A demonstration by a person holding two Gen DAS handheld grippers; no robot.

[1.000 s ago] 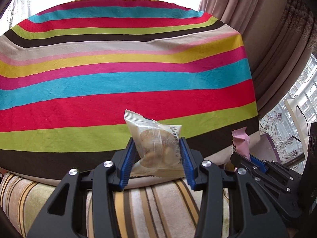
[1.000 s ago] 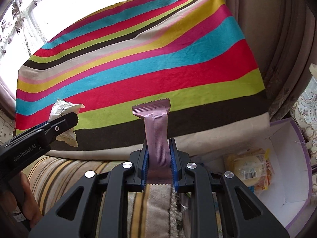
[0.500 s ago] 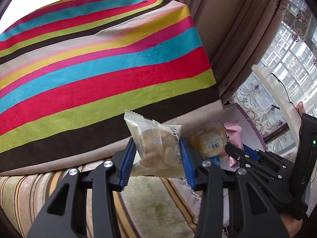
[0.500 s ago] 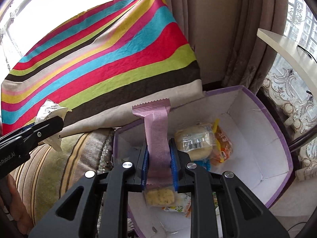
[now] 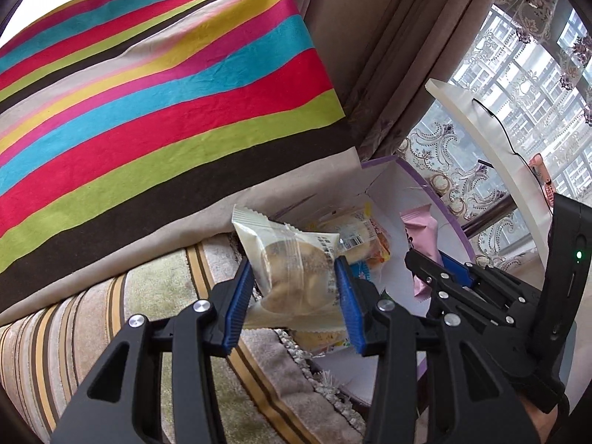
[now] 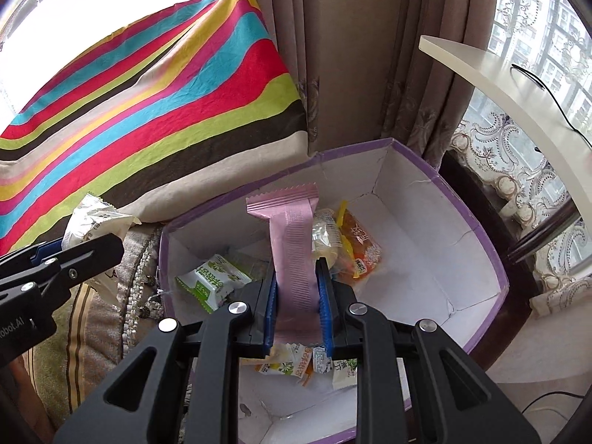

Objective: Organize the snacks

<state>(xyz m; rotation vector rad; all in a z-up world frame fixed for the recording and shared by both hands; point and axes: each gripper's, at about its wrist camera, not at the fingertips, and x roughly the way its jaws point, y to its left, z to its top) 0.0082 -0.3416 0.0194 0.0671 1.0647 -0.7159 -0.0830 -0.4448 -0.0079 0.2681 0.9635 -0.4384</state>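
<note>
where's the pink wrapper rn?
Right wrist view, centre: the pink wrapper is clamped upright in the right tool, over the purple-rimmed box, in front of the orange packet.

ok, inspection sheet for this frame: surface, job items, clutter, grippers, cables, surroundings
Surface: striped cloth, bare where visible.
Job's things: purple-edged box holding a green packet, an orange packet and others.
Clutter: nothing seen.
Grippers: left gripper shut on cookie packet; right gripper shut on pink packet above the box.
Cables: black cable on white shelf.
Surroundings: curtains, striped rug.
</note>
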